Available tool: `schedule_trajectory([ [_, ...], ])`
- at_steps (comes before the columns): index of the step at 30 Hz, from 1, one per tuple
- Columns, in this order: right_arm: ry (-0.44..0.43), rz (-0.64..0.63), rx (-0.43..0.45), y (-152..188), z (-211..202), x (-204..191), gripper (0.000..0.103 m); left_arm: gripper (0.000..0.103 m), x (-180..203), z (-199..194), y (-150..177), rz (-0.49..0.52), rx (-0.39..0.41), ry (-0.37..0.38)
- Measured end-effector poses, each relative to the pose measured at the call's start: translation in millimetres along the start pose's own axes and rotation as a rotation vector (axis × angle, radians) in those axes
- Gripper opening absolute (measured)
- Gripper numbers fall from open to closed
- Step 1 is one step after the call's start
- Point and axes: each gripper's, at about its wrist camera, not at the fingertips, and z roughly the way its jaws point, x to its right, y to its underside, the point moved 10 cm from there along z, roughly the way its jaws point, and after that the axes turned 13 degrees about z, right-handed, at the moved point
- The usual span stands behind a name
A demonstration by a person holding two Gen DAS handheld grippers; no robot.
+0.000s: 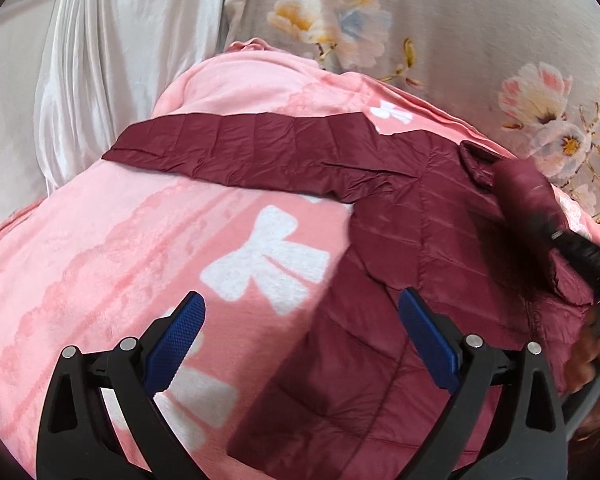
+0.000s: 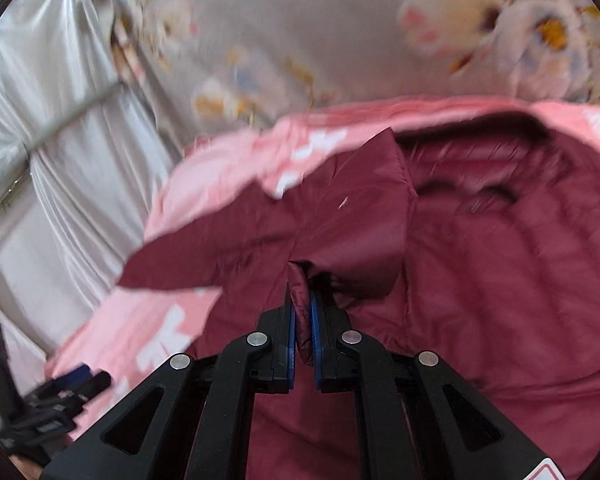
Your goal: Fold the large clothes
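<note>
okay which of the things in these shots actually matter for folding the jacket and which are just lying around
Part of the job:
- maroon quilted jacket, one sleeve stretched out flat
- right gripper, shut on a fold of the jacket
- left gripper, open, holding nothing
- pink bow-print blanket, the surface under the jacket

Just lying about:
- floral bedsheet
- white satin fabric
</note>
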Motion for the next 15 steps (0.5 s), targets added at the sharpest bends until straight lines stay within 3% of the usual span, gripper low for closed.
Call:
schedule_trajectory([
  [3, 0.01, 0.01, -0.079, 21, 26, 0, 0.016, 0.095, -2, 5, 0, -0.002, -0.006, 0.015],
  [6, 0.013, 0.028, -0.12, 33, 31, 5, 0.032, 0.095, 0, 12, -3, -0.011, -0.016, 0.044],
  [7, 0.006, 0.036, -0.115, 34, 26, 5, 0.04, 0.095, 1, 14, -4, -0.016, -0.019, 0.053],
  [9, 0.001, 0.034, -0.098, 37, 12, 9, 0.047, 0.095, 8, 20, -6, -0.03, -0.031, 0.086],
  [12, 0.009, 0.019, -0.042, 37, -24, 16, 0.047, 0.095, 23, 27, -12, -0.051, -0.049, 0.147],
  [15, 0.056, 0.065, 0.026, 34, -70, 51, 0.047, 0.095, 48, 35, -23, -0.057, -0.06, 0.227],
])
